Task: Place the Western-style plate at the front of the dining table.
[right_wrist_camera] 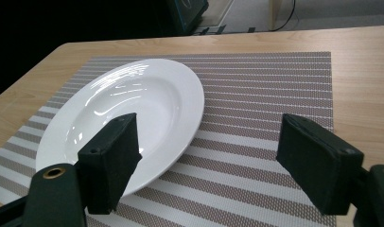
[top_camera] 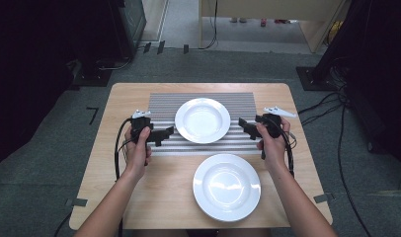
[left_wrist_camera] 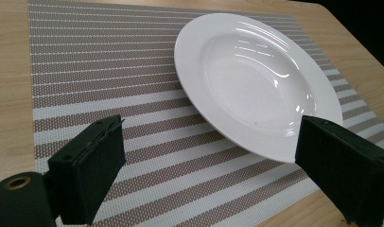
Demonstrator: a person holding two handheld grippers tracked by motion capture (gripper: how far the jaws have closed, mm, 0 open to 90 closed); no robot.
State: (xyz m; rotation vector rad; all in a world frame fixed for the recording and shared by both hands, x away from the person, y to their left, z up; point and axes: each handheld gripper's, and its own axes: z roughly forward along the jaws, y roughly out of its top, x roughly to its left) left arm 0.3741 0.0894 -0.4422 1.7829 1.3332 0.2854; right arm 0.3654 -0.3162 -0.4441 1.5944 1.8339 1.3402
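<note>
A white deep plate [top_camera: 202, 120] lies on a striped placemat [top_camera: 161, 103] in the middle of the wooden table [top_camera: 104, 163]. A second white plate [top_camera: 226, 186] lies on the bare wood nearer the person. My left gripper [top_camera: 168, 133] hovers just left of the far plate [left_wrist_camera: 256, 80], jaws wide apart with nothing between them, over the placemat [left_wrist_camera: 109, 75]. My right gripper [top_camera: 241, 122] hovers just right of that plate [right_wrist_camera: 128, 109], open as well, with the placemat [right_wrist_camera: 266, 99] showing between its jaws.
The table has rounded corners and stands on grey carpet [top_camera: 55, 133]. Cables [top_camera: 344, 163] run across the floor at the right. Dark equipment [top_camera: 129, 24] stands at the back left and light wooden furniture [top_camera: 267, 15] at the back.
</note>
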